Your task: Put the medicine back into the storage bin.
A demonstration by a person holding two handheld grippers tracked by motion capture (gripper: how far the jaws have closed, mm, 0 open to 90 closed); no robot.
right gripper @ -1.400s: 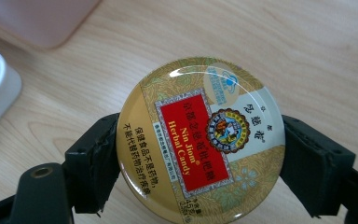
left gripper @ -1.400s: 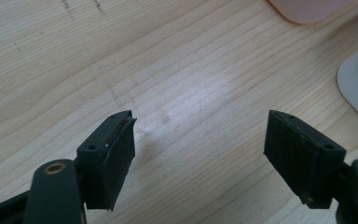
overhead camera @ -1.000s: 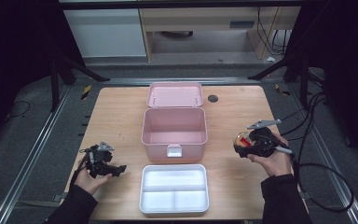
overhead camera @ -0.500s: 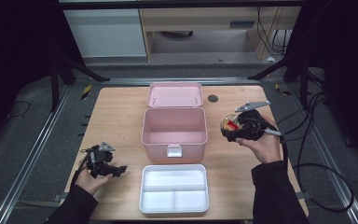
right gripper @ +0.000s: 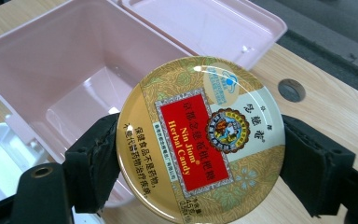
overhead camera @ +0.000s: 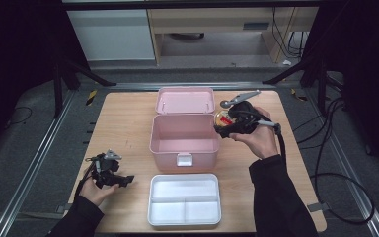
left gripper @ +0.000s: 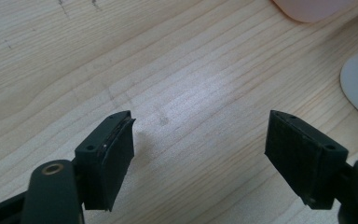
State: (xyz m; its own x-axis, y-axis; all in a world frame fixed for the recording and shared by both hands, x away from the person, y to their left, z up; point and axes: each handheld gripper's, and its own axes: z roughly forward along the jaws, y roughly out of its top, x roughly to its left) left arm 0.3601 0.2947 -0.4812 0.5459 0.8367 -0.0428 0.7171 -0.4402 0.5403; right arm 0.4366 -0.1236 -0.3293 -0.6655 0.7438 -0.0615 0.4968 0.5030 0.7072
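Table: light wooden tabletop (overhead camera: 123, 123) with rounded corners
Floor: grey carpet (overhead camera: 24, 163), crossed by silver metal rails (overhead camera: 29, 173)
Behind: white cabinet (overhead camera: 111, 32), beige wooden desk (overhead camera: 217, 22)
Surround: black tripod legs (overhead camera: 74, 69), loose black cables (overhead camera: 345, 192)

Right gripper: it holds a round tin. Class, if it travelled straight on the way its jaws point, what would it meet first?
Probably the open pink box: the right gripper and its tin point over the box's rim toward its hollow. Depth is uncertain.
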